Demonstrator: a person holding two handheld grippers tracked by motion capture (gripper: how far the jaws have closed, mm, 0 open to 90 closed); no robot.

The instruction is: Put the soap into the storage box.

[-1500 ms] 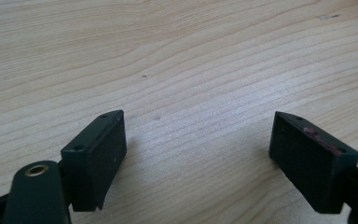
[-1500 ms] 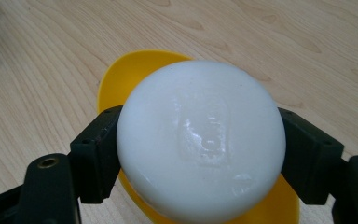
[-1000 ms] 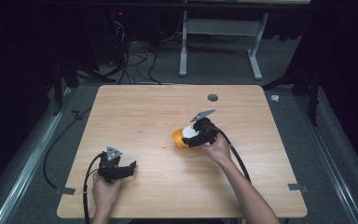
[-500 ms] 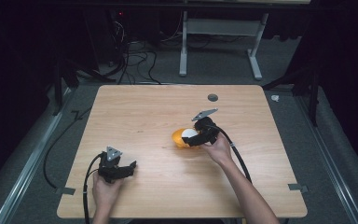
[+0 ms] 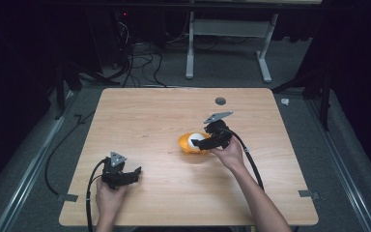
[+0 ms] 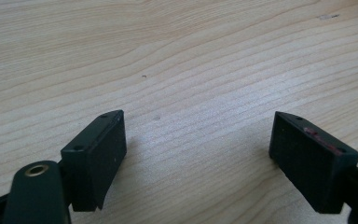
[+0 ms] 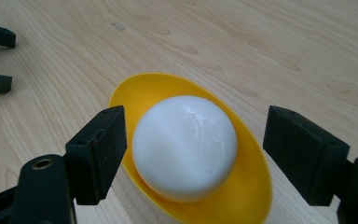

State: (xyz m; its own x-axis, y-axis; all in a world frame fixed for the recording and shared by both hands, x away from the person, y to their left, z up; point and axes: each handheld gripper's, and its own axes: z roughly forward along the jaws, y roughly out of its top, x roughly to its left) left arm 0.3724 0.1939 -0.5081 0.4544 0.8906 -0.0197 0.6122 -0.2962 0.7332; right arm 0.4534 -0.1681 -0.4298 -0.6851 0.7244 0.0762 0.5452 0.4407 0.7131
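- Light wooden table (image 5: 149, 121), centre of the frame.
- Yellow bowl (image 5: 187, 145) on it, right of centre.
- Dark round spot (image 5: 220, 101) near its upper right edge.

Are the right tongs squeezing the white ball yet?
Apart. In the right gripper view, the right tongs stand open around the white ball in the yellow dish, with yellow showing plainly between the ball and the right-hand jaw.

We counted one yellow bowl (image 5: 192, 144) on the worktop (image 5: 149, 121), just right of centre, and one white ball (image 5: 196, 140) inside it. We counted two grippers: the right gripper (image 5: 199, 141) at the bowl, the left gripper (image 5: 134, 173) at seven o'clock.
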